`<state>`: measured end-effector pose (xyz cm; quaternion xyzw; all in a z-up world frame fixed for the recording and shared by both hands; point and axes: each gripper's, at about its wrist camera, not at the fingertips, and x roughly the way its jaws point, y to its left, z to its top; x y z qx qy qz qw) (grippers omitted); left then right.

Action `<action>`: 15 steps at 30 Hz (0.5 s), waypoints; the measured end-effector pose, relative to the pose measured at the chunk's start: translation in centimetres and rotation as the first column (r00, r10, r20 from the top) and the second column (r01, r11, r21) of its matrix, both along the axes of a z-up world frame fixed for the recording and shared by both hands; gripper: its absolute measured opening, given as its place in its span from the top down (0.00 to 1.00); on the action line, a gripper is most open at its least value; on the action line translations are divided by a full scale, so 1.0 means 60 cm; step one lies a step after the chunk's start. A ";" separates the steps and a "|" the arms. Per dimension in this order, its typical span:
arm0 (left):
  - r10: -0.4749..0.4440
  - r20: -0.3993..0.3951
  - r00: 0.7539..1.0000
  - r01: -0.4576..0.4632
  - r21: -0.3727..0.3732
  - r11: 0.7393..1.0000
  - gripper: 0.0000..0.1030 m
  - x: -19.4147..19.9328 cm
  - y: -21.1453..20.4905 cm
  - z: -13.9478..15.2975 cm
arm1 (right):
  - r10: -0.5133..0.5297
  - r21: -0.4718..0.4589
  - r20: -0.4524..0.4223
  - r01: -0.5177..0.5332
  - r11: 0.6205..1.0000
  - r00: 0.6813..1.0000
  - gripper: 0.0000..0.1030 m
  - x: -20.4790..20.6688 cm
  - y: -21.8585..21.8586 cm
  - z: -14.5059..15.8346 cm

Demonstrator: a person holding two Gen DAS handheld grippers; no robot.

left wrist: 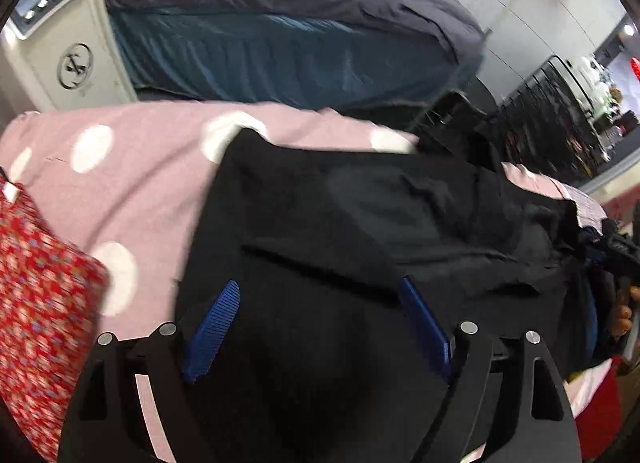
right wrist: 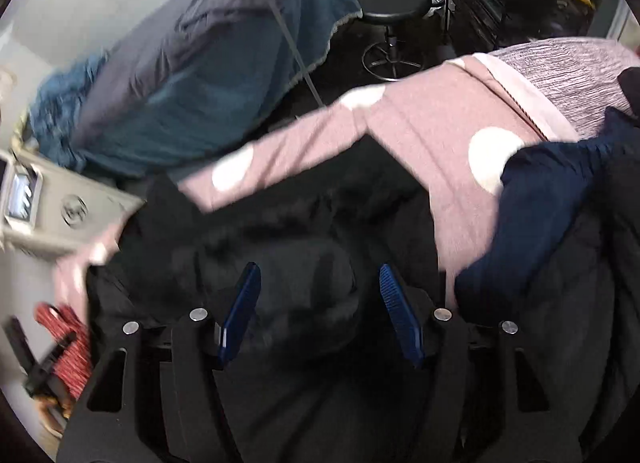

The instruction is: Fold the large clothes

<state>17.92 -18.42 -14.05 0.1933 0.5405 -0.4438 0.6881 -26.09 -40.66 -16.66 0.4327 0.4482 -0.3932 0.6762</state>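
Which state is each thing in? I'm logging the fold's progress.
left gripper: open, over the garment.
right gripper: open, over the garment.
black garment: spread out, wrinkled, not folded.
polka-dot pink sheet: laid flat under it.
navy garment: bunched up.

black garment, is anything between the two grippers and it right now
Nothing visible is. The black garment lies spread on the pink dotted cover, directly under the open left gripper and the open right gripper. A navy garment sits off to the right; a red patterned cloth lies to the left.
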 end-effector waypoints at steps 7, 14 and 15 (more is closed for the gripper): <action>0.004 -0.133 0.991 0.010 0.101 0.995 0.49 -0.033 -0.101 -0.068 | -0.068 0.076 -0.013 0.069 0.995 0.998 0.94 -0.005 -0.014 -0.050; 0.156 -0.083 0.984 -0.153 0.037 0.988 0.80 0.029 -0.170 -0.043 | -0.115 -0.049 0.155 0.124 0.991 0.981 0.98 -0.001 -0.106 0.018; 0.207 -0.093 0.974 -0.206 0.022 0.978 0.80 0.045 -0.171 -0.040 | -0.148 -0.036 0.168 0.156 0.987 0.975 0.98 -0.004 -0.122 0.016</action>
